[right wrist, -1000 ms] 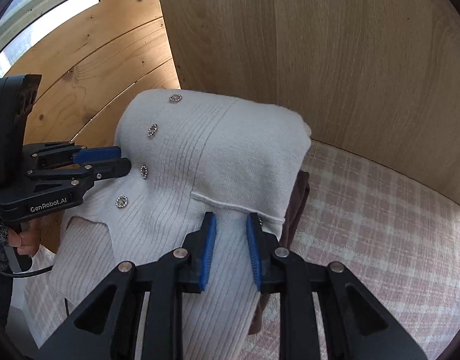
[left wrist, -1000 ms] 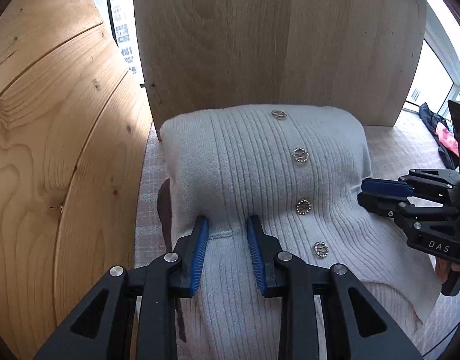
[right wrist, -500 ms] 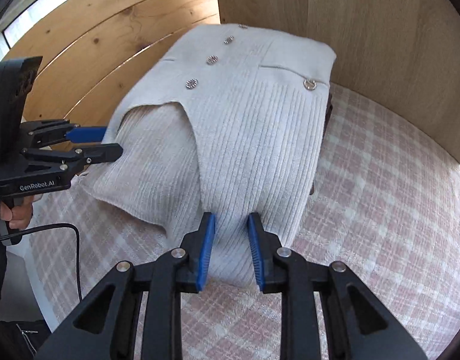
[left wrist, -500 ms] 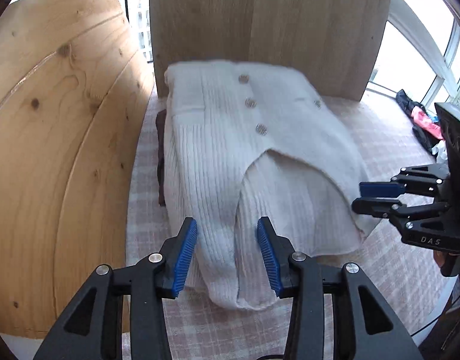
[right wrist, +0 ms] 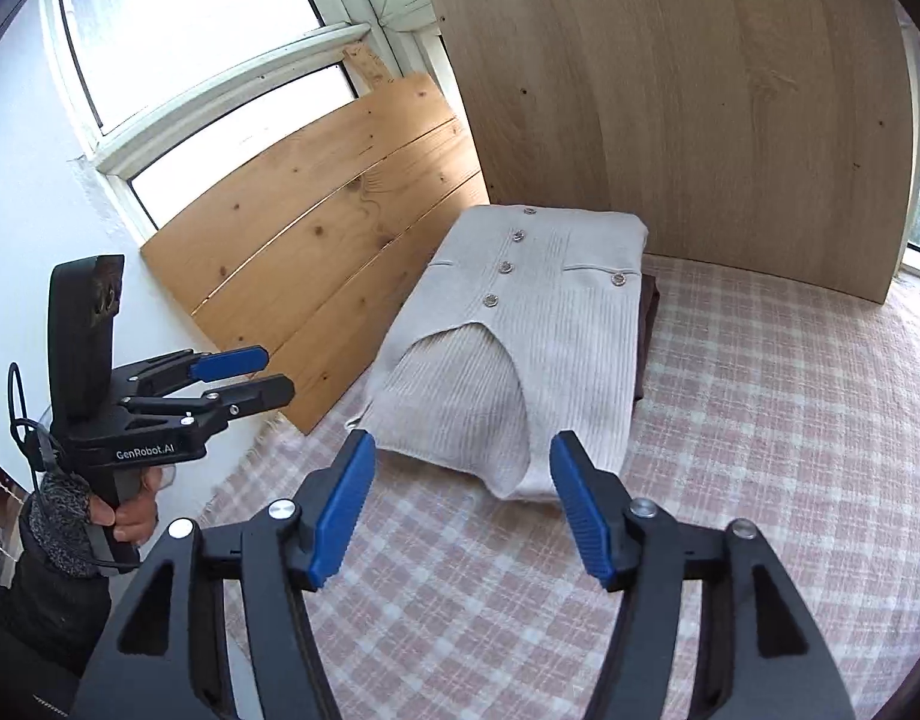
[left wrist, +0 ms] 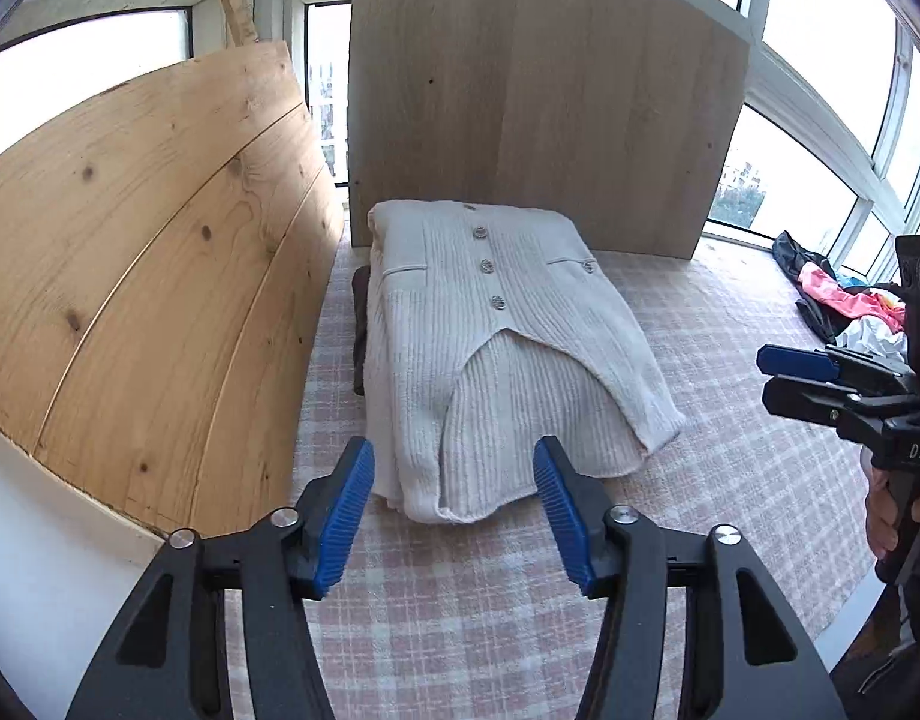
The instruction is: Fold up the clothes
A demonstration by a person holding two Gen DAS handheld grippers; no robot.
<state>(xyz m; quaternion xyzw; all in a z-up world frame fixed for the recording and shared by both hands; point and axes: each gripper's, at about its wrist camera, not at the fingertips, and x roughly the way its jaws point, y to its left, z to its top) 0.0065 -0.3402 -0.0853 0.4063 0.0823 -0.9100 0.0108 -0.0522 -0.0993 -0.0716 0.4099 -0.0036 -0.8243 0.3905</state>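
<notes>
Ribbed cream cardigan [left wrist: 508, 354] (folded rectangle)

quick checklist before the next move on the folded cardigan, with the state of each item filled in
1. Left gripper free of the knit: ok, jaws have just been opening, nothing between them.
2. Right gripper free: ok, jaws have just been opening, nothing between the pads.
3. Cream cardigan folded and lying flat on the checked cloth: ok, buttons up.
4. Near hem tidy: not ok, the front flaps part and a lower layer sticks out unevenly.
5. Stacked squarely on the dark garment beneath: cannot tell, only its edge shows.
6. More clothes to fold: ok, the clothes pile lies to the right by the window.
</notes>
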